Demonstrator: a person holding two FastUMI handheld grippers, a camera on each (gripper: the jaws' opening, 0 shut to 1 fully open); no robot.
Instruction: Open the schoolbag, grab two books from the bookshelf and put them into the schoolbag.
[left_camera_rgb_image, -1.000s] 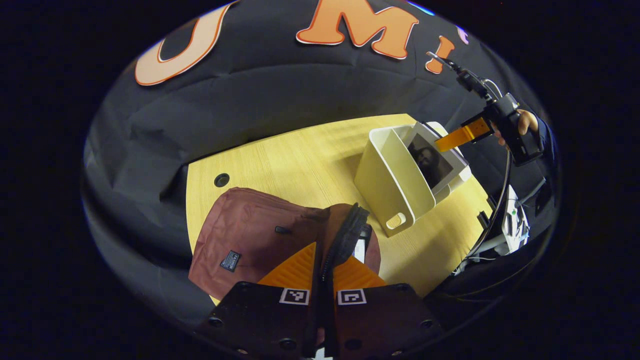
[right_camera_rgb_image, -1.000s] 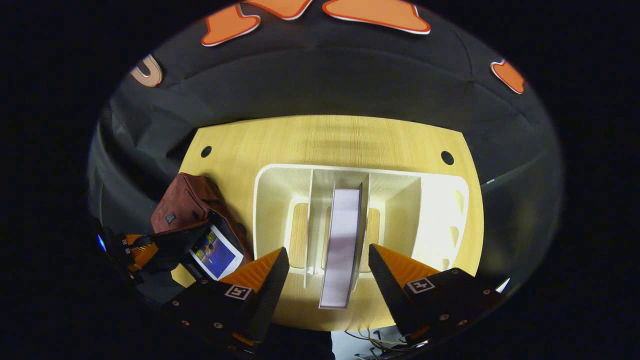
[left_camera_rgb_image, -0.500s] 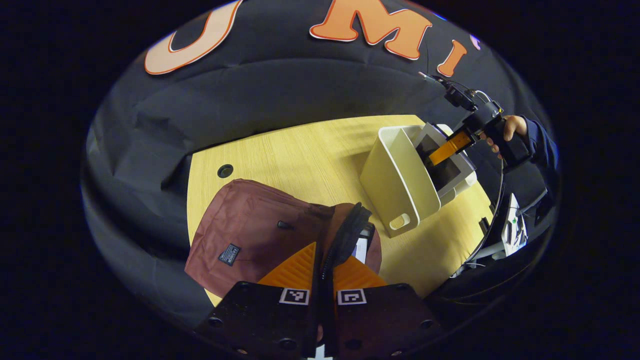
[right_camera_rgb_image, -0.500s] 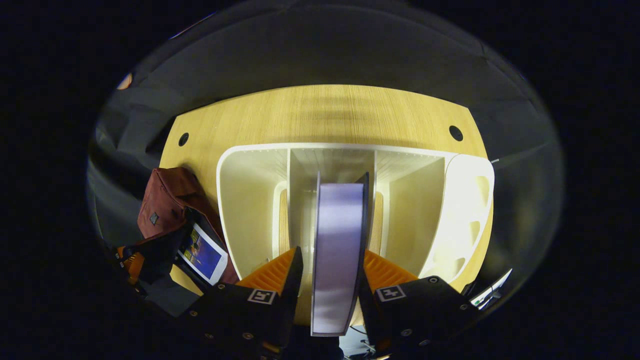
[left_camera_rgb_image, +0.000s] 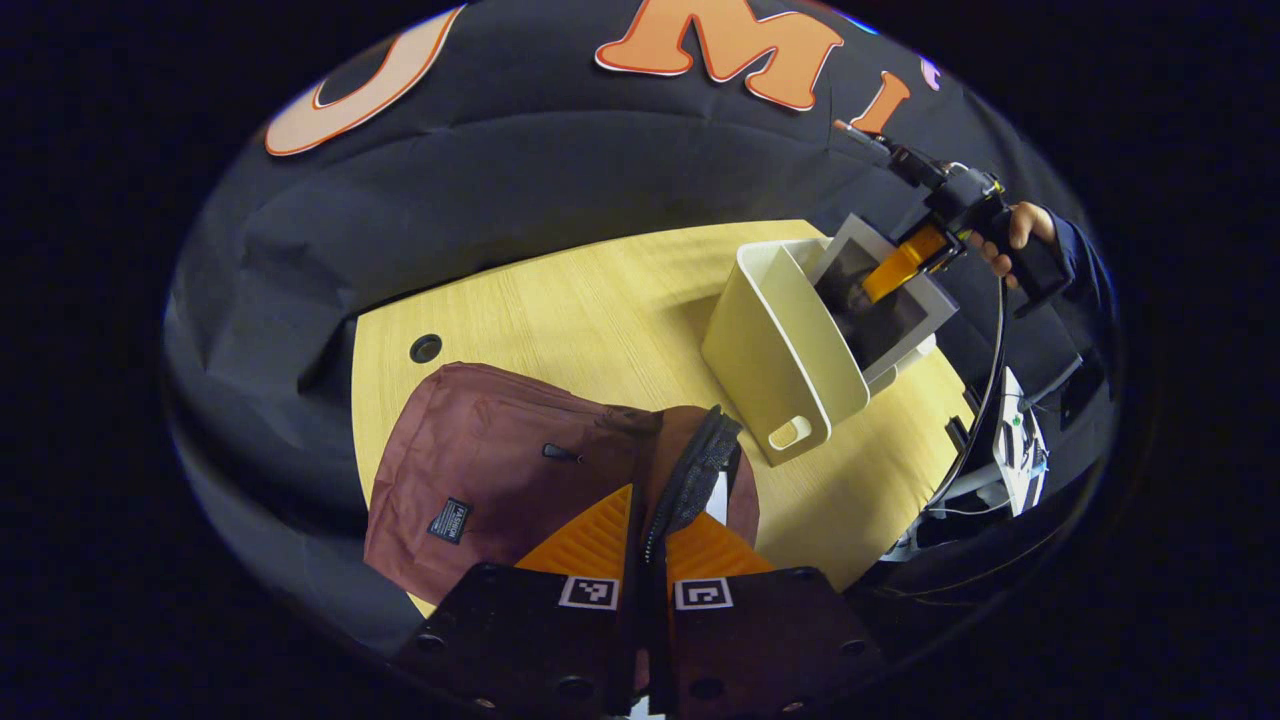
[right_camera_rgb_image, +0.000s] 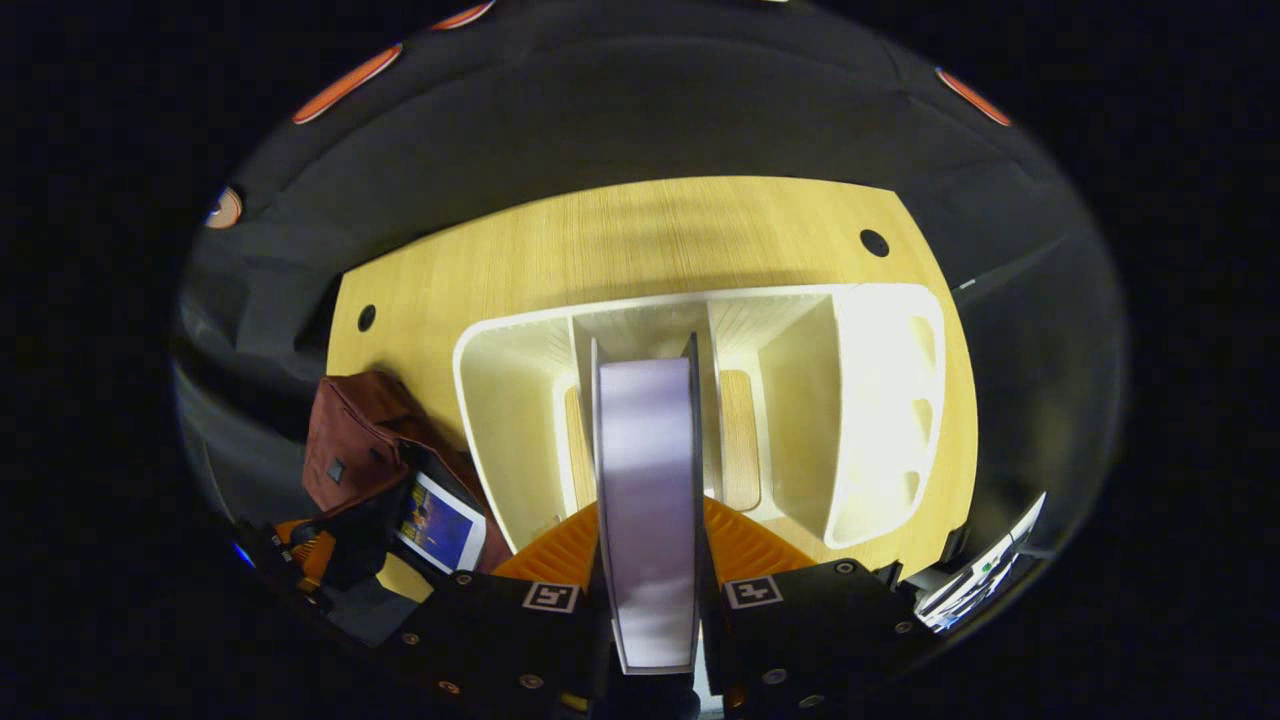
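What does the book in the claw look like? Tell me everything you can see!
The book is thick, with a pale, lilac-tinted block of page edges between two thin dark covers. In the left gripper view its cover shows a dark picture inside a white border. It stands upright, partly raised out of the middle slot of the cream bookshelf. The right claw is shut on it, one finger pressing each cover.

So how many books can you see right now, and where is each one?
2. One book is clamped in the right hand-held gripper over the bookshelf; the other book sits in the open schoolbag. More may be hidden inside the bag.
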